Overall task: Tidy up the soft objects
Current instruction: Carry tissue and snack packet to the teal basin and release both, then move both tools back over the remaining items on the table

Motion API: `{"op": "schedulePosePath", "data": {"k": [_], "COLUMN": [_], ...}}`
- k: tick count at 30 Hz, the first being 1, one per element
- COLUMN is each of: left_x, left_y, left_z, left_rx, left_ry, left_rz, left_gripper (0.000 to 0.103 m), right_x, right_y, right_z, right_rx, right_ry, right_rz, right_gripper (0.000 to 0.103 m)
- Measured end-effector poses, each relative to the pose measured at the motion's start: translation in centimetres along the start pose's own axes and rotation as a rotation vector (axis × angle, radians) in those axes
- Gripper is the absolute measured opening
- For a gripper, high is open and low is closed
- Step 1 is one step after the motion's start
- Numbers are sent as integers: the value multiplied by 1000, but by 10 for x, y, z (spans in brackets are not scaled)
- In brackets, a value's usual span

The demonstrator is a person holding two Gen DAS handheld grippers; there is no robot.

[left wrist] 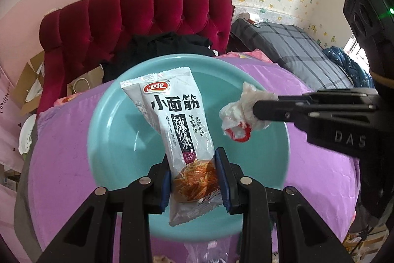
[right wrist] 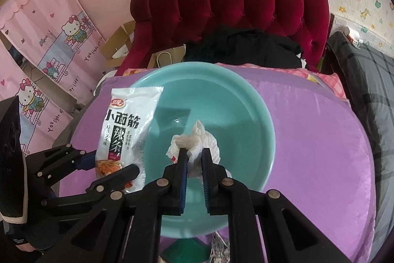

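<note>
Both hand-held grippers, left (left wrist: 194, 179) and right (right wrist: 194, 164), hold items over the basin's rim (left wrist: 103, 100).

The left tool (left wrist: 195, 175) grips a grey-white plastic snack packet (left wrist: 181, 130) by its lower part, above a round teal plastic basin (left wrist: 110, 139). The right tool (left wrist: 256, 109) pinches a crumpled white plastic bag with red print (left wrist: 240, 116) over the basin's right side. The basin rests on a purple-covered table (left wrist: 320, 164).

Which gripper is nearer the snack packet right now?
Left. The left gripper is clamped on the snack packet at its lower end; the right gripper holds crumpled tissue beside it, over the teal bowl.
</note>
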State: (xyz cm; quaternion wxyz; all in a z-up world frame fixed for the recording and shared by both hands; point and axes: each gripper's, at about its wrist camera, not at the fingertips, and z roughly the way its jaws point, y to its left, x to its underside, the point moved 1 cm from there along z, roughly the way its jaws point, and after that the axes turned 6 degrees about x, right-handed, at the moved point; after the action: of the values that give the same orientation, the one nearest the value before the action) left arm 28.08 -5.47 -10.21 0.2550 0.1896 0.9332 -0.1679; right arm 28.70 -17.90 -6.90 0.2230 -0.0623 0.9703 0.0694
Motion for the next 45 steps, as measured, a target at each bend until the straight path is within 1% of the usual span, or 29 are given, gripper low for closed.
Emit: {"op": "schedulePosePath", "data": {"k": [8,15,17,22,25,26,28,29,30,31,32,34,35,36,37,38,39,40,42,45], "left_x": [-5,0,3,6,4,3,2,2,0,0,-2,-3,-2,-1,0,1,3,4,5,11], "left_y": [10,17,19,20,19,18,16,16,16,17,17,17,17,18,18,17,17,16,14,11], "left_z": [41,73,81,84,79,77,73,70,66,64,61,56,54,51,48,47,45,43,40,29], "left_rx": [-8,-10,-20,-18,-32,-38,-45,-49,-53,-54,-58,-77,-88,-96,-103,-108,-115,-119,-127,-134], "left_ry": [39,85,111,117,114,107,97,89,77,69,59,43,37,30,23,21,21,22,19,10], "left_rz": [7,5,0,-3,-3,-4,-10,-11,-13,-17,-19,-16,-15,-19,-23,-26,-31,-33,-35,-36], "left_gripper": [35,35,35,36,37,37,43,54,70,84,89,92,98,103,103,103,103,103,103,103], "right_x": [-3,-4,-3,-1,-3,-3,-4,-4,-3,-3,-3,-4,-5,-5,-5,-4,-3,-2,1,7], "right_y": [-6,-6,-7,-5,-6,-5,-4,-3,-5,-5,-5,-6,-6,-7,-6,-5,-5,-3,-1,1], "right_z": [41,73,83,91,90,89,86,84,83,81,78,71,68,64,60,56,54,52,47,39], "right_rx": [-14,-13,-17,-20,-23,-20,-8,-5,-4,-5,-6,14,17,26,36,50,54,58,71,85], "right_ry": [37,69,88,108,102,100,89,84,81,78,74,56,49,37,30,24,21,17,12,7], "right_rz": [38,34,32,35,33,29,18,17,16,15,15,21,24,28,29,25,21,16,8,-1], "right_gripper": [11,13,13,13,18,20,30,38,44,46,49,52,57,66,73,84,90,92,103,103]}}
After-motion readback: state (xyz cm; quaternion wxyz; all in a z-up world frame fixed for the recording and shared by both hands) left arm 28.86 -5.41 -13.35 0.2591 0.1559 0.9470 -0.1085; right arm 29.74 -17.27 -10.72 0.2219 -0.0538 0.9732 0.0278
